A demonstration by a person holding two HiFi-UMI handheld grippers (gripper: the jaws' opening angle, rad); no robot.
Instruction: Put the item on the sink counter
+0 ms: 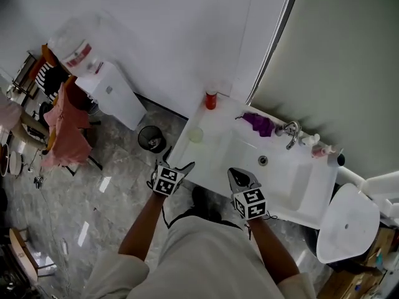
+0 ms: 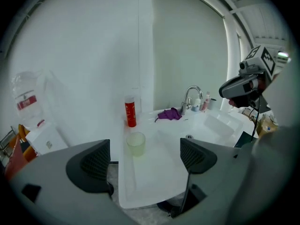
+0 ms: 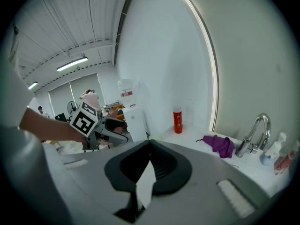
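Your left gripper (image 2: 145,156) has its jaws spread wide, and nothing is between them. It hovers at the near end of the white sink counter (image 1: 211,153). Your right gripper (image 3: 150,146) has its jaws pressed together at the tips. A thin white sliver shows in the gap behind the tips, and I cannot tell what it is. This gripper hangs at the front edge of the basin (image 1: 283,173). Each gripper carries a cube with black and white square markers, and these have no letters.

The pale green cup (image 2: 136,143) stands upright on the counter. It is straight ahead of your left gripper, in line with the gap between the jaws but apart from both.

Behind the cup, close to the wall, stands a red bottle (image 2: 130,112); its print is too small to read. To the right, a purple cloth (image 2: 169,114) lies just beside the chrome faucet (image 2: 191,97).

Far to the left, a clear water jug (image 2: 28,97) carries a red label with blurred, unreadable writing.
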